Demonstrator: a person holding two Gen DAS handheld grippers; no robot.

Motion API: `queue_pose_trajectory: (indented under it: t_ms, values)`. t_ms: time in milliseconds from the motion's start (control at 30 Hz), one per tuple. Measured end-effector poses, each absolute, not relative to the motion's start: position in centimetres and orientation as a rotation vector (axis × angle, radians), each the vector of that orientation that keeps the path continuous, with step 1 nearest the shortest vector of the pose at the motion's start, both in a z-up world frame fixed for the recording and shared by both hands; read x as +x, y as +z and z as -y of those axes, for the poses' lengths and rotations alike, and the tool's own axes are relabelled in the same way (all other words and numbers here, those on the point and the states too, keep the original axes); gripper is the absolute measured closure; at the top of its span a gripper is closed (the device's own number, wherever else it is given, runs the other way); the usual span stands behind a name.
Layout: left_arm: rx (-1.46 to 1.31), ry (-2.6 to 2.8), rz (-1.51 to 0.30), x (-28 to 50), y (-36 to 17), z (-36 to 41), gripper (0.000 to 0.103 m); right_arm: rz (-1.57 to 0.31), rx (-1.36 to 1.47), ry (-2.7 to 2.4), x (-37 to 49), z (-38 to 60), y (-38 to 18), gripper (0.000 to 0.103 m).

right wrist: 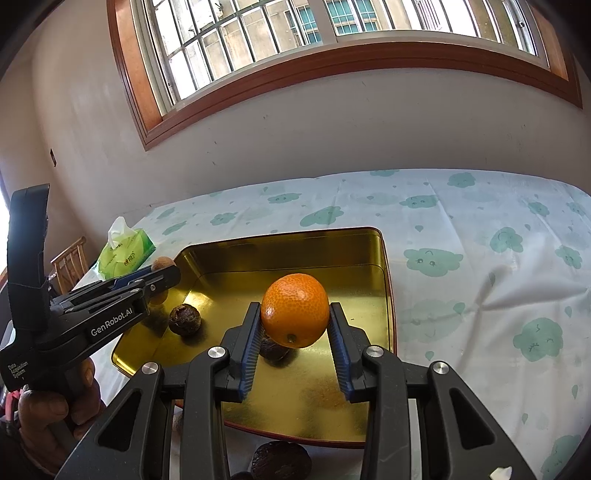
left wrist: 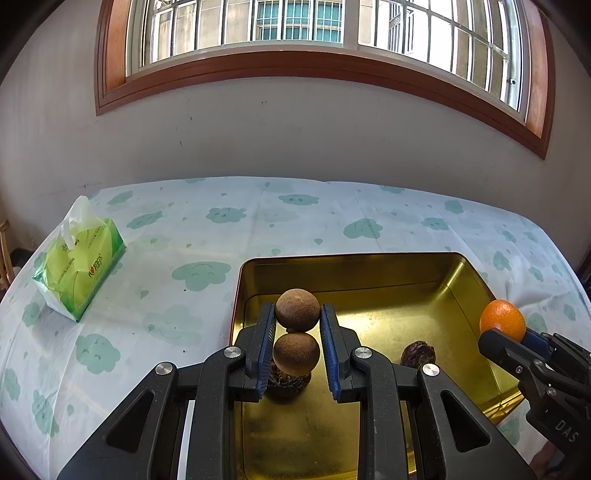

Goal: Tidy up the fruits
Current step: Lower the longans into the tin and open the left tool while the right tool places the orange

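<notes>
Left gripper [left wrist: 297,320] clamped on a round brown fruit [left wrist: 297,309], held above the gold tray [left wrist: 369,269]. Right gripper [right wrist: 294,319] clamped on an orange [right wrist: 294,310], also above the tray. Wrinkled dark fruit [right wrist: 185,319] lies on the tray floor.

Round orange [right wrist: 294,311] and brown fruit [left wrist: 297,309], perhaps two, above gold tray [left wrist: 369,269].

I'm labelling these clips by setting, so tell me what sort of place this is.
Probably a room in a home, not a lab or shop: a table under a cloud-print tablecloth stands against a plain wall below a wood-framed barred window, with a green tissue pack and a gold tin tray for fruit.
</notes>
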State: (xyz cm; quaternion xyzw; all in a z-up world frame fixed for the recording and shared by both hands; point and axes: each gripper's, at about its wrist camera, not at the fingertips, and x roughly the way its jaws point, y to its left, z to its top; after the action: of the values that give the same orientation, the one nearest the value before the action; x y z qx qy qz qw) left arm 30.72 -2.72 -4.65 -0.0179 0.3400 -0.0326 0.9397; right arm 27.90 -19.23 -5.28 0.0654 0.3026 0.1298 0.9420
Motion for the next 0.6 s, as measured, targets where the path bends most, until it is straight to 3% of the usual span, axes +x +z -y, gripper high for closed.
queue_pose_trajectory:
  t_ms: [600]
  values:
    - [-0.036,-0.068,-0.693,30.95,-4.81,2.4,0.078,-0.636,0.142,0.263,28.57,19.49,-5.97,0.07]
